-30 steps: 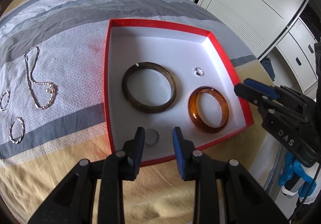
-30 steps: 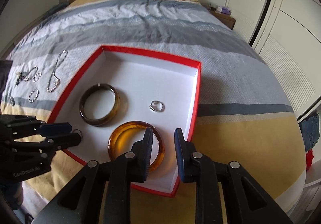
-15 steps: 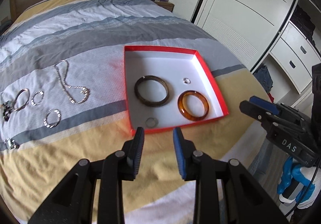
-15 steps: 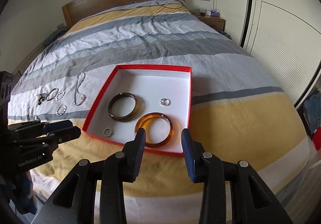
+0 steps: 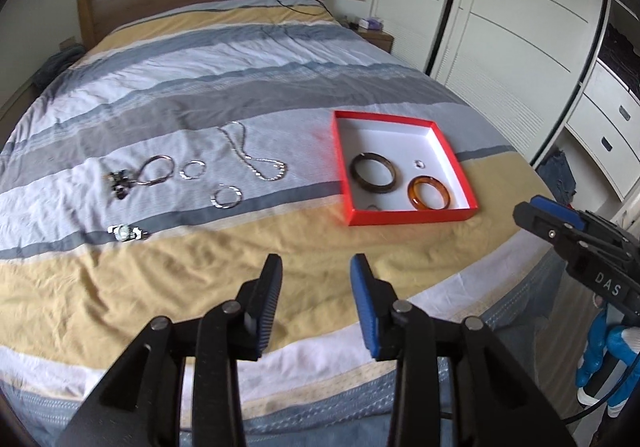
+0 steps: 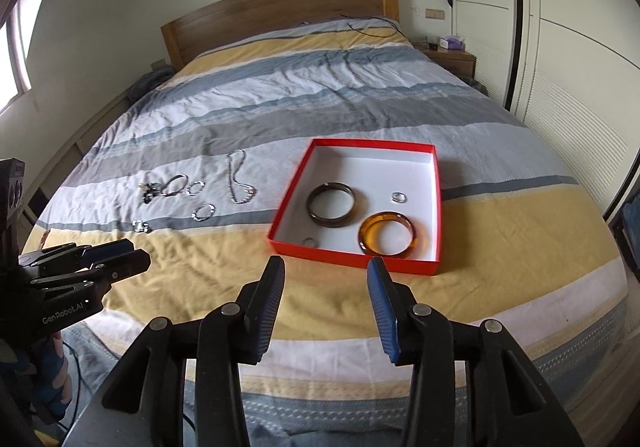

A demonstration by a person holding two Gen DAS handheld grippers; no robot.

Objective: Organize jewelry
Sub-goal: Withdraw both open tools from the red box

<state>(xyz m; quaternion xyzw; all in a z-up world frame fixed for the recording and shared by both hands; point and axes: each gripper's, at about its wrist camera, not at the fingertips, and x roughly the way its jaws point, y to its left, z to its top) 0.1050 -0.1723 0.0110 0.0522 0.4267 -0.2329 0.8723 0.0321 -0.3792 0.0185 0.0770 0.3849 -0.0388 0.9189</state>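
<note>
A red box (image 5: 404,217) (image 6: 352,257) with a white inside lies on the striped bed. It holds a dark bangle (image 5: 372,178) (image 6: 331,203), an amber bangle (image 5: 429,193) (image 6: 386,234), a small ring (image 6: 398,197) and another small ring (image 6: 309,242). Left of the box lie a silver chain (image 5: 256,163) (image 6: 239,183), several hoops (image 5: 227,197) and a watch (image 5: 125,233). My left gripper (image 5: 316,275) is open and empty over the bed's near edge. My right gripper (image 6: 325,279) is open and empty, just short of the box.
The wooden headboard (image 6: 280,23) stands at the far end. White wardrobes (image 5: 520,27) and drawers line the right side. A nightstand (image 6: 452,57) sits beside the headboard. The bed's near edge drops off below both grippers.
Both grippers have pulled back and up from the box, so the whole bed shows now. The right gripper's jaws have opened wider.
</note>
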